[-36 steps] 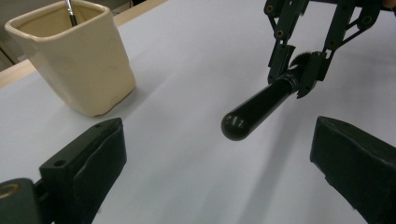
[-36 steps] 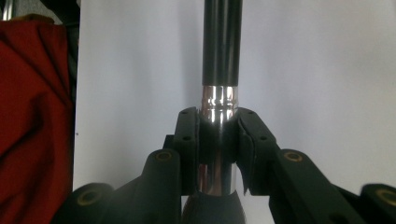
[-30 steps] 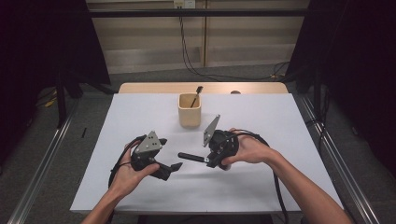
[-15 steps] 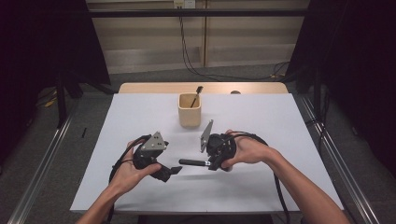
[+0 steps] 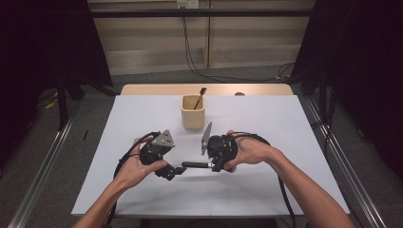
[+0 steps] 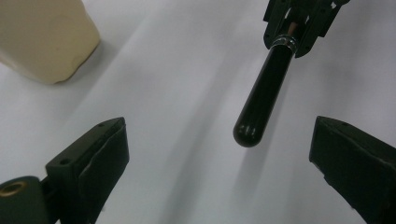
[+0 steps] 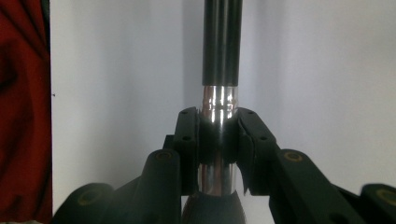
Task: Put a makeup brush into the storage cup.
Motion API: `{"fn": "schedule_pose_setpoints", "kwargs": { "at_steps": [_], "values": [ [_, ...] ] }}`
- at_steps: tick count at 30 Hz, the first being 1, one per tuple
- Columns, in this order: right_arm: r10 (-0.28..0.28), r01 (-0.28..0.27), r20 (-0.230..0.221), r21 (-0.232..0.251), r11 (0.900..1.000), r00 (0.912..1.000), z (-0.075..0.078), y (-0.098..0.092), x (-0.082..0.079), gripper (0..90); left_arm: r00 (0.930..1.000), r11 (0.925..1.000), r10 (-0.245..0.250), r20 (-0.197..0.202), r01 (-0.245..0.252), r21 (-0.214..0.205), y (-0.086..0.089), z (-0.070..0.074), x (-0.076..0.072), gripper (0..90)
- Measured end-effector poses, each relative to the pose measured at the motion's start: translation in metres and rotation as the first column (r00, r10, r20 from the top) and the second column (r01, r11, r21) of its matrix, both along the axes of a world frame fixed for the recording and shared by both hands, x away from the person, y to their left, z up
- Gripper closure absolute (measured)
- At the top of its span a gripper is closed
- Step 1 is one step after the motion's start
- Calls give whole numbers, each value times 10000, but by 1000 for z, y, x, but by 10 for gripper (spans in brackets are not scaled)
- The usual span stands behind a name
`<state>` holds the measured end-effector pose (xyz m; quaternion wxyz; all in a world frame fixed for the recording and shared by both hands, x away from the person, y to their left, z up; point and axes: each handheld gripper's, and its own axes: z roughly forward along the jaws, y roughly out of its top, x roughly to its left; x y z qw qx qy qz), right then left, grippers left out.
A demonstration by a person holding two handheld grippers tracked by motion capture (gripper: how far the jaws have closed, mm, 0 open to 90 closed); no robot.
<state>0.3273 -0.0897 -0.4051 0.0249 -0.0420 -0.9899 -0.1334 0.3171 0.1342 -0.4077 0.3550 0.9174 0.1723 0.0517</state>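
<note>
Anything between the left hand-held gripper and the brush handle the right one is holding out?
Nothing visible. The right hand-held gripper clamps the brush at its metal collar; the rounded handle end points into the gap of the open left hand-held gripper, bare white table beneath. The beige cup sits off to the side.

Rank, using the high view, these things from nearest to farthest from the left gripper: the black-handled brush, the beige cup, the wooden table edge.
1. Black-handled brush, just beside the left gripper, held by the right gripper.
2. Beige cup, farther up the table.
3. Wooden table edge, at the far side.

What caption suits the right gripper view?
Right gripper clamped on the silver ferrule of a black-handled brush.
</note>
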Motion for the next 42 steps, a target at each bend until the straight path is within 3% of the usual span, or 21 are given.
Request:
{"fn": "schedule_pose_setpoints", "kwargs": {
  "at_steps": [8,13,17,19,21,25,30,31,34,35,40,42],
  "values": [
    [155,-154,46,-167,9997,9999,-1,3,0,718,9979,9940,-529,-366,561,944,-11,-3,6,76],
    [124,-122,60,-254,9996,9999,-1,3,3,718,9902,9906,-707,-1205,839,1078,-13,-4,11,76],
    [150,-148,101,-211,9997,9998,-3,4,5,718,9826,9862,-1146,-1460,1303,1026,-12,-4,15,122],
    [164,-162,66,-246,9996,9998,-4,5,5,718,9810,9795,-1303,-1439,1498,1345,-15,-4,16,120],
    [179,-177,55,-263,9995,9998,-4,5,5,718,9765,9789,-1567,-1478,1734,1079,-17,-3,15,121],
    [288,-287,129,-119,9995,9995,-5,6,6,718,9743,9743,-1552,-1634,1783,1380,-19,-7,17,144],
    [325,-322,178,-130,9994,9993,-6,7,7,718,9743,9704,-1605,-1581,1850,1555,-22,-8,20,278],
    [311,-309,160,-121,9994,9994,-5,7,7,718,9753,9733,-1529,-1596,1765,1467,-24,-9,19,300],
    [298,-297,201,-74,9995,9994,-5,7,6,718,9752,9718,-1528,-1599,1777,1549,-28,-9,18,363],
    [291,-290,252,-41,9996,9993,-5,7,6,718,9751,9724,-1579,-1554,1809,1471,-29,-8,17,423],
    [387,-385,249,-66,9992,9989,-6,8,6,718,9742,9738,-1547,-1646,1785,1410,-36,-8,16,465],
    [362,-362,288,-11,9993,9989,-5,8,5,718,9726,9711,-1671,-1618,1907,1437,-38,-10,15,497]
  ]
}}
